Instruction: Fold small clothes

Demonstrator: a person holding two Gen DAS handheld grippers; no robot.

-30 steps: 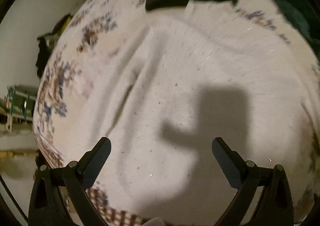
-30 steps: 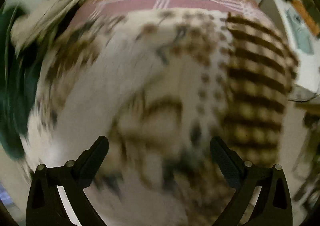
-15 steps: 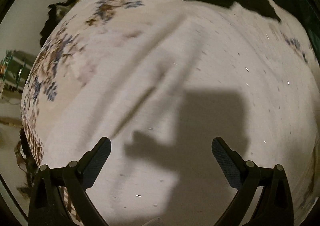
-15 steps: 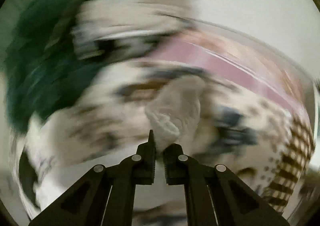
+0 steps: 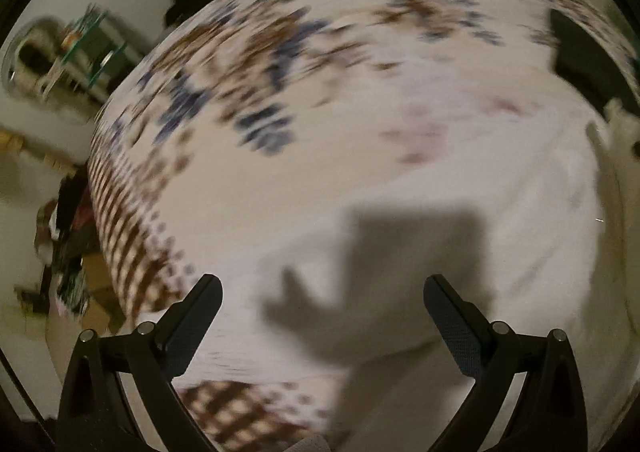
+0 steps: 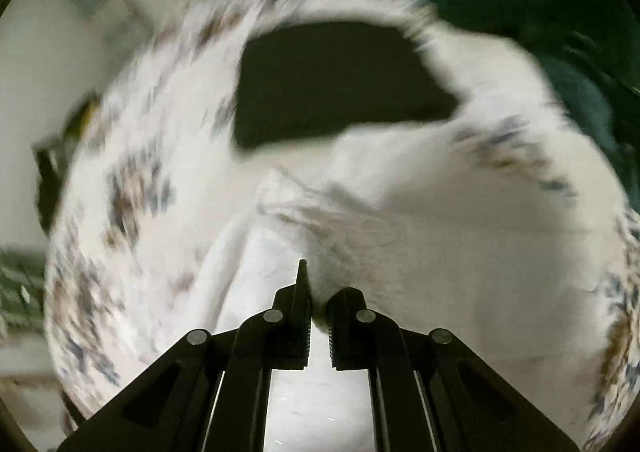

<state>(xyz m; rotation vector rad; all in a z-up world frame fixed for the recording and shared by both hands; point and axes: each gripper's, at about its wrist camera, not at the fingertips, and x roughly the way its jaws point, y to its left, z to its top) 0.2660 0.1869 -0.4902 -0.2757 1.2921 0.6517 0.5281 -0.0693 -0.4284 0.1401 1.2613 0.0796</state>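
Right gripper [image 6: 318,316] pinching white knit garment [image 6: 400,236] over floral-patterned bedspread [image 6: 120,212]; left gripper [image 5: 322,316] spread wide, holding nothing.

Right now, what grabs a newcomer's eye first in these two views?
In the right wrist view, the right gripper is shut on a bunch of white garment, with a black cloth lying beyond. In the left wrist view, the left gripper hangs open over white fabric, casting a dark shadow.
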